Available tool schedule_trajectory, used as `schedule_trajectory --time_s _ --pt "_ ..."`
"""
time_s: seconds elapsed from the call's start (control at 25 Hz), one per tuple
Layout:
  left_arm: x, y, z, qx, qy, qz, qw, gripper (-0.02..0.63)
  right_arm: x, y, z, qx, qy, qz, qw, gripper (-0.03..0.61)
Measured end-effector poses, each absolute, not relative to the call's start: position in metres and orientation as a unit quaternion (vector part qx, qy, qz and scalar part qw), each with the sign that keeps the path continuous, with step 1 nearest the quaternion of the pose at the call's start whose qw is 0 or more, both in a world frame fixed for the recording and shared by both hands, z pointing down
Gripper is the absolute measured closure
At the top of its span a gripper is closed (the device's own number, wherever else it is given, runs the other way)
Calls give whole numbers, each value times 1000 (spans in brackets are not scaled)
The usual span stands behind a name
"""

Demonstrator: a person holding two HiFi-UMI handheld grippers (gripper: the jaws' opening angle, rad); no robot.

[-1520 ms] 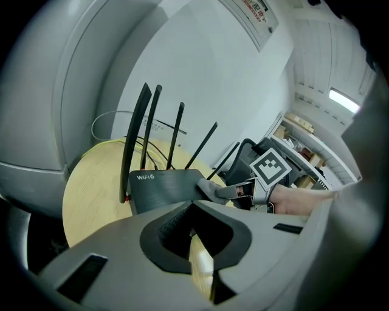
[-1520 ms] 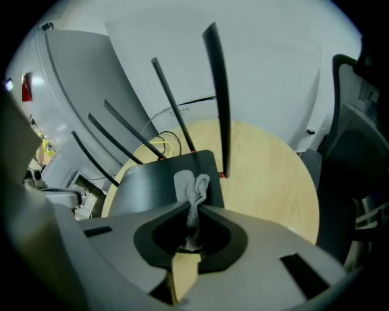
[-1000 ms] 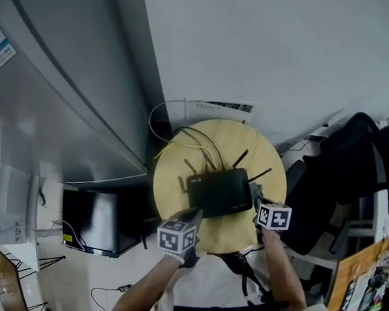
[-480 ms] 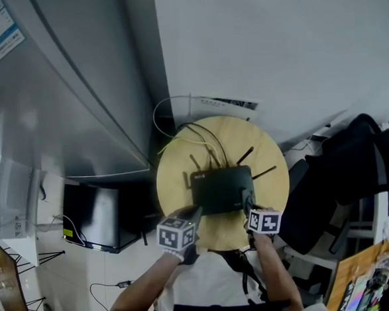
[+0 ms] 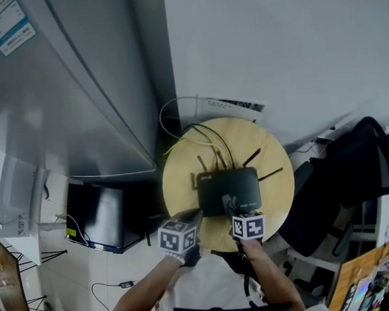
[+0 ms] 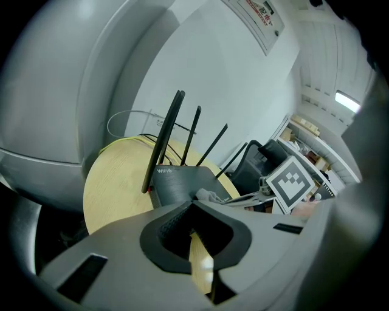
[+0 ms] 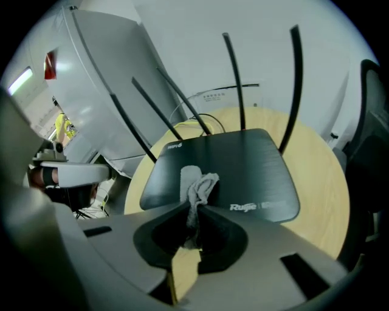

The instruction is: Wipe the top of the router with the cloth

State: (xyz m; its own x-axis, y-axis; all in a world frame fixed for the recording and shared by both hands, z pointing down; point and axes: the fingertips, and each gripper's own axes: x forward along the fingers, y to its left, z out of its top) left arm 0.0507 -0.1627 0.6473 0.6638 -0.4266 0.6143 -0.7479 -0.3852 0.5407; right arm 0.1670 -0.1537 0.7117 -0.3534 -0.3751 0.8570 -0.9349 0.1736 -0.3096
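Where the head view gives only a small grey scrap on the black router (image 5: 229, 190), the right gripper view shows it plainly: a crumpled grey cloth (image 7: 197, 185) pinched between the jaws of the right hand-held gripper (image 7: 196, 209), its free end lying on the router's top just left of the printed logo. The jaws are clamped on the cloth with no gap to either side of it.

The head view alone shows the layout. The router sits at the middle of the round wooden surface (image 5: 277, 192), its antennas (image 5: 253, 157) and cables (image 5: 207, 140) toward the far edge. The right hand-held gripper (image 5: 230, 205) reaches in over the near edge.

The left hand-held gripper (image 5: 195, 214) is at the near-left edge, by the router's near-left corner. The left gripper view shows its jaws together at the tips with nothing between them (image 6: 193, 205). Beyond them lies the router's corner (image 6: 182, 185), with the cloth (image 6: 206, 195) on top.
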Motion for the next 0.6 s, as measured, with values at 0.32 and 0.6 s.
schedule_trajectory --time_s 0.32,0.6 --pt "35 -160 652 805 -375 199 414 615 115 -150 710 419 -728 424 339 543" --pt "22 -157 654 802 -378 205 415 617 79 -144 710 393 -744 412 349 543"
